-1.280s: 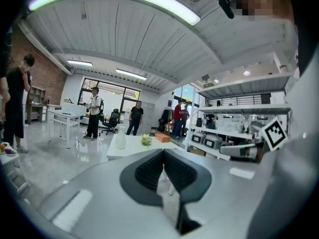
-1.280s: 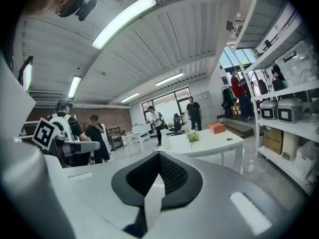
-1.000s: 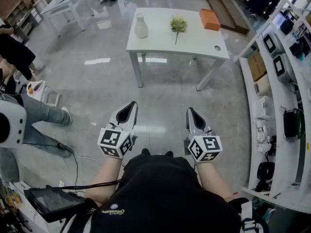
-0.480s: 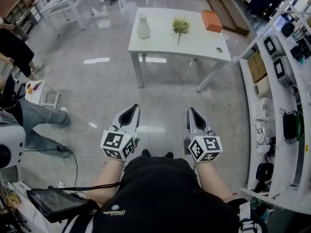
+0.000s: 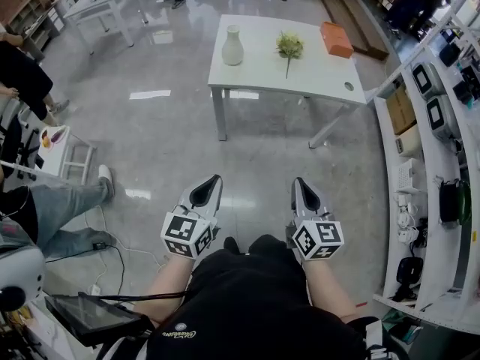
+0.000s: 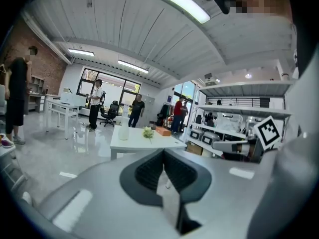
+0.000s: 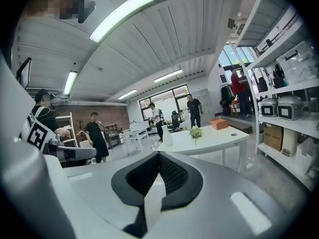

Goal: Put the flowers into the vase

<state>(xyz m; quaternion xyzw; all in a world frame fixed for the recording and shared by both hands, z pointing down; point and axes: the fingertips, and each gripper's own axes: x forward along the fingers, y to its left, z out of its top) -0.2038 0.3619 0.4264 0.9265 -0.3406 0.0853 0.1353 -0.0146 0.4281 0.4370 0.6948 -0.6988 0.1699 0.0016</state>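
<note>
The gripper views are showing ceiling lights (image 7: pixel 124 11) and whole standing people (image 6: pixel 94 103), while only the head view is showing the wearer's forearms (image 5: pixel 169 276) and a tablet (image 5: pixel 90 317). Across the glossy floor (image 5: pixel 262 152), the white desk (image 5: pixel 315 70) is carrying the vase (image 5: pixel 232 46), the flowers (image 5: pixel 289 47) lying apart from it. The left gripper (image 5: pixel 213 181) and right gripper (image 5: pixel 300 184) are pointing deskward side by side, fingers (image 7: pixel 174 176) pressing together on nothing.

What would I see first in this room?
A white table stands on the shiny grey floor, carrying a white ceramic vase, a small bunch of green flowers lying beside it, and an orange box. Closer in, the left gripper and right gripper point toward it, jaws together and empty.
</note>
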